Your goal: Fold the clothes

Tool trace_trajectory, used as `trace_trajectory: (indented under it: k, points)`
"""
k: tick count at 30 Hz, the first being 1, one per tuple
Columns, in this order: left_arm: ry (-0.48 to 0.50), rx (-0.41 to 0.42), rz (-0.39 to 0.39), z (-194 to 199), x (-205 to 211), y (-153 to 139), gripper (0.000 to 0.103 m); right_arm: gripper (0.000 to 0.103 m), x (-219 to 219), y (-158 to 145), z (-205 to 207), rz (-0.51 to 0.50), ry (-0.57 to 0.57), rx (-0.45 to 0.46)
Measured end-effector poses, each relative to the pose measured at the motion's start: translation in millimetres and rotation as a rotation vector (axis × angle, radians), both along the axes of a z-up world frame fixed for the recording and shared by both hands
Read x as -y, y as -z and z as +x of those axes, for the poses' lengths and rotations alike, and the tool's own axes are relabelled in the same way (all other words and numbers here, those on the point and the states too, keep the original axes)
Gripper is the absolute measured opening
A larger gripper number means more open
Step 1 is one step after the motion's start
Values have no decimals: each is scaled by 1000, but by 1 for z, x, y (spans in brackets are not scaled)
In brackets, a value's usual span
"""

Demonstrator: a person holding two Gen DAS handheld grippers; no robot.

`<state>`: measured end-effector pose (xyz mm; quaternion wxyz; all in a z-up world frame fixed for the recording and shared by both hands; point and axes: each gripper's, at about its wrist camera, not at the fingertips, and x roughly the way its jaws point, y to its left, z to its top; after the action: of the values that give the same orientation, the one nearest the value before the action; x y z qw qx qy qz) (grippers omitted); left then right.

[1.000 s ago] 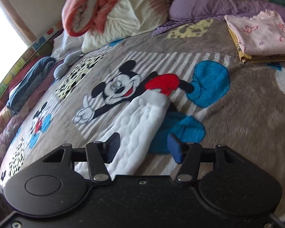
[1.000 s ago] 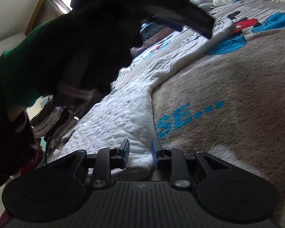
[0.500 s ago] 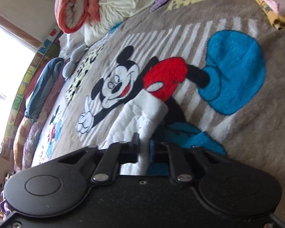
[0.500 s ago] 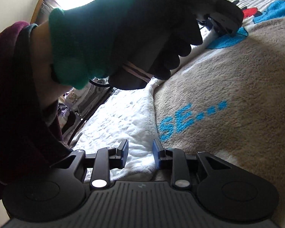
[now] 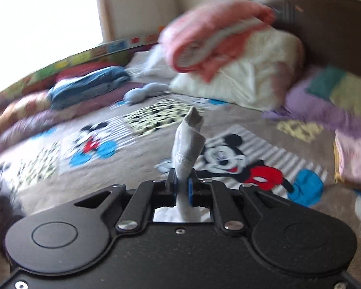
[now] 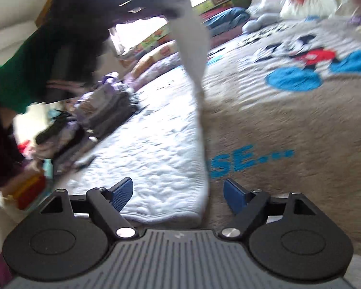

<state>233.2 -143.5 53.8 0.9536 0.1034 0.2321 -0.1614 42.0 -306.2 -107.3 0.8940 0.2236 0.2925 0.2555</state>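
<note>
Right wrist view: left hand-held gripper (image 6: 173, 12) pinching sleeve (image 6: 192, 48) lifted above garment (image 6: 156, 149), right hand-held gripper (image 6: 178, 192) opening, pads straddling near hem, nothing pressed.

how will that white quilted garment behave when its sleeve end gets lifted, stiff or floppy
Probably floppy: the white quilted garment hangs in a limp curve from the left gripper, whose jaws are pinched shut on its end. Likely light, since that small pinch carries the raised part. The rest may drag across the fuzzy blanket rather than slide easily.

Black hand-held gripper (image 6: 178, 192), blue ribbed pads (image 6: 121, 193), green cuff (image 6: 19, 77)
</note>
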Motion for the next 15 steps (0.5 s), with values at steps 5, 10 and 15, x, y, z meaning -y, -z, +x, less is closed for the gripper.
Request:
trace_trajectory:
  k: [5, 10, 15]
  points:
    - [-103, -32, -178, -8, -74, -1, 7, 72, -2, 4, -5, -43, 13, -6]
    - [-178, -72, -347, -25, -138, 15, 7, 42, -25, -7, -10, -120, -43, 64]
    - [-204, -68, -505, -55, -191, 36, 7, 26, -52, -29, -24, -255, -66, 182]
